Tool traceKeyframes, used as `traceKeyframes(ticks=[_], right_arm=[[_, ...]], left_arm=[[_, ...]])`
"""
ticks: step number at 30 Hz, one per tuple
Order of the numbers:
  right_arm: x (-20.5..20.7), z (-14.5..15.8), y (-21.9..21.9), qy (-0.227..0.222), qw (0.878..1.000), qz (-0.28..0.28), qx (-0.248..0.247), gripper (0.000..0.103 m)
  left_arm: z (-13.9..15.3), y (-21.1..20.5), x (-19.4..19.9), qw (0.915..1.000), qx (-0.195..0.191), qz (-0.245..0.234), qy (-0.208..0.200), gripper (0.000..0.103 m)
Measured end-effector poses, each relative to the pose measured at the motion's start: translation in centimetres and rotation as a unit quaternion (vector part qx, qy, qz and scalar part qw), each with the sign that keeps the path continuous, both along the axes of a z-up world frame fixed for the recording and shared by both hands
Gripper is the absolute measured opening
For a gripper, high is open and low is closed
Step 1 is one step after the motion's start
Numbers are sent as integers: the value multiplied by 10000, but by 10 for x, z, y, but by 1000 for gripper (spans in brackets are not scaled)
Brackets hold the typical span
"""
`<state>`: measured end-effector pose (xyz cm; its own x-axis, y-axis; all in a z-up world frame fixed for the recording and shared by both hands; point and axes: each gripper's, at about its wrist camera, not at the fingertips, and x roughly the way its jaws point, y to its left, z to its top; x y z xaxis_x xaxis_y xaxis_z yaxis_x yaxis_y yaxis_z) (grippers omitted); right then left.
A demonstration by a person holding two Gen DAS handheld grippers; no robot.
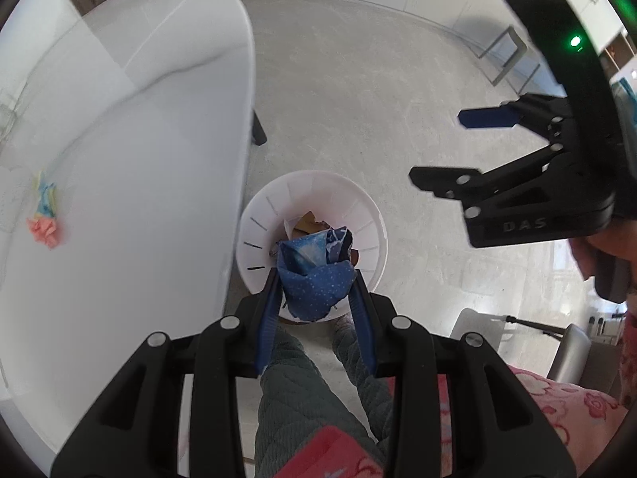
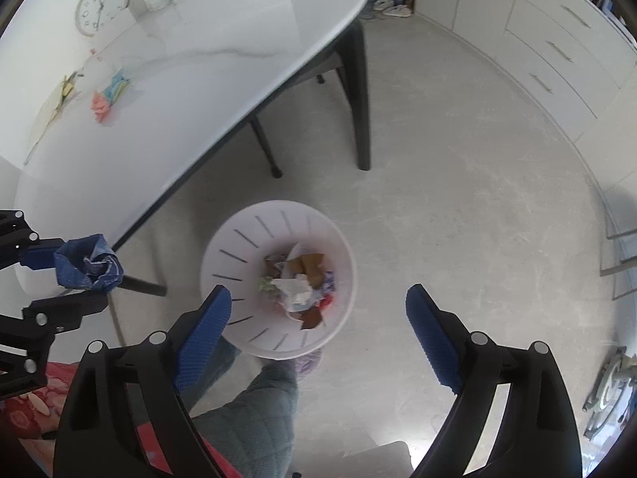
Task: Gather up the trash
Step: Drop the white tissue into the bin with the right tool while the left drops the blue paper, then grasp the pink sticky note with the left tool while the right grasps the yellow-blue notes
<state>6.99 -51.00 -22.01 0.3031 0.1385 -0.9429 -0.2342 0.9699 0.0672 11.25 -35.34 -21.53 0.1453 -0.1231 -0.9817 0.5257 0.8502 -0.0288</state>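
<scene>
**Blue wad over the bin**

While the left gripper [image 1: 314, 292] clamps the crumpled blue paper [image 1: 314, 279] between both pads, the white bin [image 2: 223, 255] lies directly beneath it on the floor, beside the table [image 2: 223, 79]; the right gripper [image 2: 318, 318] hangs wide open, empty, also above the bin; coloured scraps [image 2: 109, 95] wait on the table, nearer the left.

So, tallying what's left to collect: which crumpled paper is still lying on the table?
The pink-and-blue paper wad on the white table; the dark blue wad is in the left gripper.
</scene>
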Motion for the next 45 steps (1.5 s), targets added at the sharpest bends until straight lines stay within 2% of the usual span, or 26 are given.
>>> traceKeyframes(ticks=[5, 11, 13, 15, 16, 18, 21, 33, 36, 40, 42, 45], right_arm=[[-11, -7, -36, 73, 9993, -371, -48, 89], [-28, -19, -56, 210, 9975, -672, 30, 89], [-31, -23, -58, 245, 9973, -696, 39, 89], [-32, -25, -59, 272, 9971, -709, 40, 89], [-33, -26, -59, 276, 9970, -721, 44, 89], [-33, -26, -60, 280, 9968, -746, 73, 89], [-32, -26, -60, 277, 9965, -783, 84, 89], [-24, -17, -47, 144, 9968, -783, 31, 91], [-18, -2, -38, -23, 9970, -776, 36, 93], [-7, 32, -11, -460, 9967, -639, 195, 97], [4, 49, 8, -654, 9962, -503, 277, 99], [20, 68, 36, -870, 9952, -305, 340, 100]], left_arm=[[-30, -25, 1, 9994, 162, -230, 224, 34], [-64, -48, 7, 9975, 516, -364, 325, 35], [-70, -55, 8, 9967, 609, -409, 350, 41], [-72, -58, 7, 9956, 684, -457, 447, 53], [-71, -64, 8, 9955, 688, -479, 431, 55], [-67, -65, 6, 9957, 681, -515, 357, 67], [-61, -68, 6, 9963, 606, -521, 327, 75], [-38, -52, 9, 9973, 535, -439, 254, 86], [-19, -32, 11, 9988, 426, -227, 113, 90], [17, 20, 23, 9986, 181, 469, -140, 95], [31, 50, 30, 9957, 112, 874, -281, 95], [48, 108, 47, 9860, 137, 1565, -556, 95]])
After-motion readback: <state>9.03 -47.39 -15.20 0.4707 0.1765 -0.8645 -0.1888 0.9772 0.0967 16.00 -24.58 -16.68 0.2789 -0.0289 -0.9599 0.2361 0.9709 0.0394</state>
